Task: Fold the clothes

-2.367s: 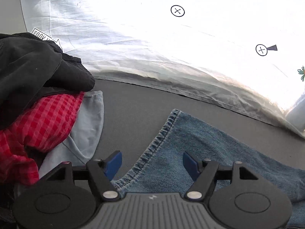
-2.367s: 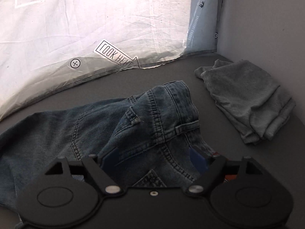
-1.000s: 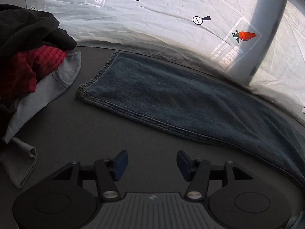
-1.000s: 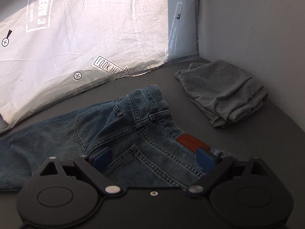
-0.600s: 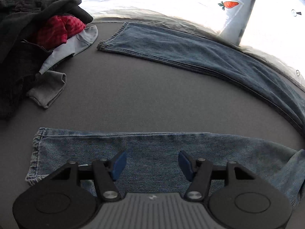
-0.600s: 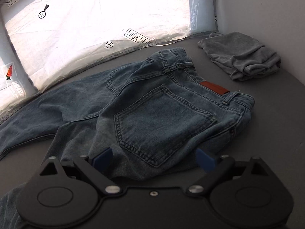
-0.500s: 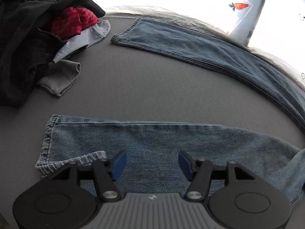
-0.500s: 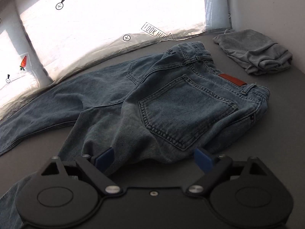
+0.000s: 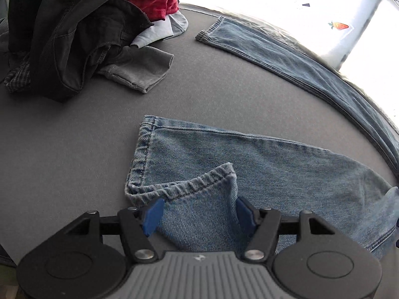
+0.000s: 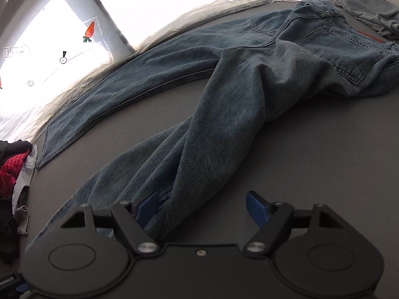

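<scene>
A pair of blue jeans (image 10: 249,87) lies spread on the grey table (image 9: 74,137), waist at the far right, one leg along the white backdrop, the other running toward me. My left gripper (image 9: 199,214) hovers low over the near leg's cuff (image 9: 189,184). Its hem is folded over and lies between the blue pads (image 9: 153,213), and the jaws are opening slightly. My right gripper (image 10: 202,209) is further up the same leg. Denim bunches against its left pad (image 10: 147,208), the right pad is over bare table, and the jaws are closing.
A heap of dark, red checked and grey clothes (image 9: 74,25) sits at the far left. A folded grey garment (image 10: 369,12) lies beyond the jeans' waist at the far right. A bright white backdrop (image 10: 149,12) with printed marks borders the table's far side.
Both grippers have pulled back from the far side to the near leg. The left now straddles the folded-over cuff. The right has left the waist for the lower leg, its jaws narrower.
</scene>
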Tool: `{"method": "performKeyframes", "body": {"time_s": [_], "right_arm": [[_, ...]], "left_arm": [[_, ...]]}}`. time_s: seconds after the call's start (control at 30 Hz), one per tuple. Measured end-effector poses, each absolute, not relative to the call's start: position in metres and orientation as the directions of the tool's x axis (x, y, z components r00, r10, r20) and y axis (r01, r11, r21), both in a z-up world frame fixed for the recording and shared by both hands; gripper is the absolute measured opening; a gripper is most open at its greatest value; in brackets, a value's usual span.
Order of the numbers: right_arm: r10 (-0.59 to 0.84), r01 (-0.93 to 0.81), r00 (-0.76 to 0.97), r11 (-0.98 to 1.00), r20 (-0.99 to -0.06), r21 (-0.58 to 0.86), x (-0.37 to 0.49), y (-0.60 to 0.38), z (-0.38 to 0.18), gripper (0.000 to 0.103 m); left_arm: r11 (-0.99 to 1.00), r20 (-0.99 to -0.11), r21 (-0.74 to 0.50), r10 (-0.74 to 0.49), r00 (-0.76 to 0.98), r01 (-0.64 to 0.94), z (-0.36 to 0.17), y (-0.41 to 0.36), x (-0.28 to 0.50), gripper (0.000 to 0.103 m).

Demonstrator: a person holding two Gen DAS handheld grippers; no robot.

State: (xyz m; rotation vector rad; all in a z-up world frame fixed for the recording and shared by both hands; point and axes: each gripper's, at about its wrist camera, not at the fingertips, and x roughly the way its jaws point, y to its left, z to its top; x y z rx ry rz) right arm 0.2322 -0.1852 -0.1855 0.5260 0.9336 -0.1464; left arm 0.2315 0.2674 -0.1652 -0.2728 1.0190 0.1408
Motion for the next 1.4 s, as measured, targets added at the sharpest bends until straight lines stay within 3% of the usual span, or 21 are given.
{"method": "performKeyframes", "body": {"time_s": [0.13,0.27,0.3,0.33,0.37,0.4,0.43,0.57,0.73,0.9,1.03,1.2,1.4], "right_arm": [[0.085,0.394,0.596,0.836,-0.799,0.382,0.229,-0.175,-0.191,0.074],[0.081,0.444,0.599,0.794,-0.797,0.414,0.228,-0.173,-0.194,0.074],[0.086,0.449,0.602,0.785,-0.794,0.426,0.227,-0.173,-0.194,0.066],[0.106,0.451,0.608,0.769,-0.787,0.453,0.226,-0.174,-0.196,0.050],[0.137,0.452,0.615,0.746,-0.777,0.489,0.225,-0.176,-0.198,0.039],[0.152,0.456,0.622,0.727,-0.768,0.513,0.224,-0.176,-0.198,0.016],[0.157,0.461,0.630,0.713,-0.761,0.528,0.222,-0.176,-0.199,0.007],[0.148,0.425,0.674,0.724,-0.724,0.544,0.214,-0.174,-0.183,0.004],[0.155,0.355,0.763,0.711,-0.627,0.607,0.207,-0.185,-0.135,0.004],[0.163,0.271,0.834,0.710,-0.527,0.650,0.225,-0.189,-0.086,0.004],[0.189,0.203,0.863,0.721,-0.469,0.663,0.261,-0.194,-0.057,0.004],[0.208,0.169,0.848,0.766,-0.488,0.620,0.334,-0.190,-0.050,0.004],[0.169,0.221,0.813,0.796,-0.557,0.564,0.418,-0.178,-0.071,0.005]], "left_arm": [[0.969,-0.855,-0.171,-0.055,0.516,-0.181,-0.163,0.272,0.233,0.068],[0.954,-0.848,-0.273,-0.177,0.499,-0.127,-0.168,0.270,0.242,0.068],[0.952,-0.844,-0.289,-0.203,0.497,-0.103,-0.168,0.267,0.245,0.066],[0.949,-0.839,-0.306,-0.228,0.494,-0.080,-0.169,0.264,0.247,0.063],[0.947,-0.841,-0.311,-0.238,0.486,-0.074,-0.171,0.261,0.249,0.047],[0.947,-0.847,-0.312,-0.241,0.474,-0.077,-0.173,0.259,0.252,0.021],[0.946,-0.853,-0.313,-0.243,0.463,-0.080,-0.176,0.256,0.254,0.006],[0.925,-0.829,-0.356,-0.247,0.501,-0.133,-0.168,0.268,0.250,0.002],[0.858,-0.759,-0.453,-0.228,0.610,-0.243,-0.111,0.302,0.234,0.001],[0.799,-0.657,-0.558,-0.258,0.708,-0.226,-0.046,0.314,0.222,0.001],[0.812,-0.623,-0.543,-0.220,0.751,-0.213,-0.020,0.303,0.238,0.001],[0.841,-0.609,-0.496,-0.160,0.777,-0.216,-0.019,0.294,0.302,0.002],[0.910,-0.664,-0.369,-0.115,0.739,-0.189,-0.046,0.286,0.410,0.004]]}}
